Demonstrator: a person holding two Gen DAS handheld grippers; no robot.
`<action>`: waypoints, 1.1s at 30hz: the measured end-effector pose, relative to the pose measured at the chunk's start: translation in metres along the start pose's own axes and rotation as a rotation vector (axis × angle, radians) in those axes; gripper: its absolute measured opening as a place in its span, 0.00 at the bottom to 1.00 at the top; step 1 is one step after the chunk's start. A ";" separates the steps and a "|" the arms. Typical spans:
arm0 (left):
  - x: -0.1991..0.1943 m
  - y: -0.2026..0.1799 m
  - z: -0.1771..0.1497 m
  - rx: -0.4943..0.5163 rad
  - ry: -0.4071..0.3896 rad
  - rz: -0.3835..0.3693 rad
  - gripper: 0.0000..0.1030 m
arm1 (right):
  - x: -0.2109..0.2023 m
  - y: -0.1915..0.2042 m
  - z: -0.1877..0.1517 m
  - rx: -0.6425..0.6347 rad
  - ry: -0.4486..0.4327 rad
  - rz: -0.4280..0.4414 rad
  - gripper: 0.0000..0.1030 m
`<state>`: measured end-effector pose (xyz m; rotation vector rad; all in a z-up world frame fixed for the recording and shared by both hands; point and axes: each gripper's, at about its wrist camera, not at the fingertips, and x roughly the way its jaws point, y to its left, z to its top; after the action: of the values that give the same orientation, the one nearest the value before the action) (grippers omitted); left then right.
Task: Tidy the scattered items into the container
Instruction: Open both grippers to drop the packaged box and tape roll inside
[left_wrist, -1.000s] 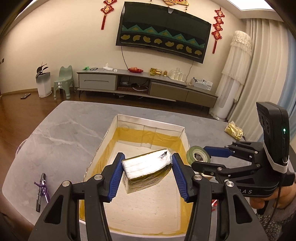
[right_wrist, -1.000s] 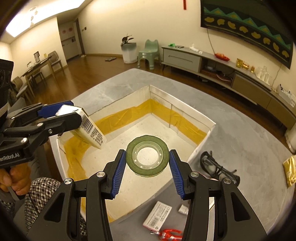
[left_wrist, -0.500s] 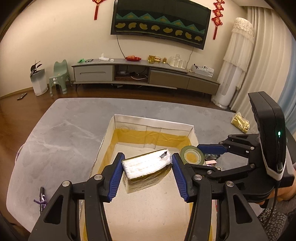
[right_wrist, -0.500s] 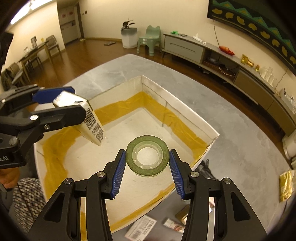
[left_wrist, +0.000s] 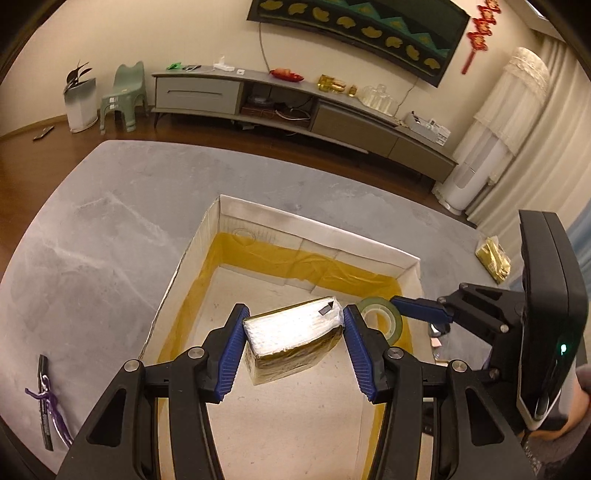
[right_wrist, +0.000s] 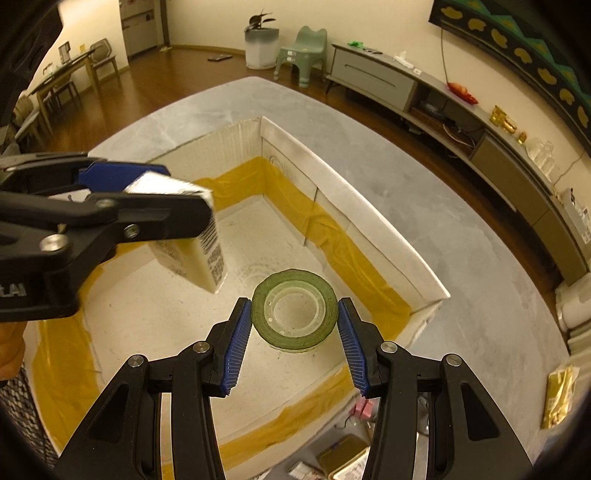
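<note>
1. open white cardboard box with yellow tape lining, mid grey stone table; floor bare.
2. left gripper clamps foil-wrapped rectangular pack, tilted above box floor; may tumble on release.
3. right gripper pinches green tape roll near right wall; could roll.

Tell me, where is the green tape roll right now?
The green tape roll sits clamped in the right tool, held above the box, right of the foil-wrapped packet.

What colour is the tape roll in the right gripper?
Green tape roll with a clear core, best seen in the right wrist view.
</note>
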<state>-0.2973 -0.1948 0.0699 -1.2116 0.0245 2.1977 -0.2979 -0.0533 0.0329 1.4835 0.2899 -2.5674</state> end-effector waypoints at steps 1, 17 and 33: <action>0.004 -0.001 0.001 0.003 0.003 0.010 0.52 | 0.004 0.000 0.001 -0.009 0.006 -0.001 0.48; 0.042 0.005 0.009 0.008 -0.010 0.091 0.66 | 0.030 -0.015 0.004 0.000 0.027 -0.014 0.49; -0.004 -0.014 -0.011 0.058 -0.049 0.085 0.69 | -0.004 -0.009 -0.017 0.054 -0.016 -0.001 0.50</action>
<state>-0.2799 -0.1891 0.0707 -1.1436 0.1207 2.2829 -0.2839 -0.0405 0.0292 1.4805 0.2206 -2.6062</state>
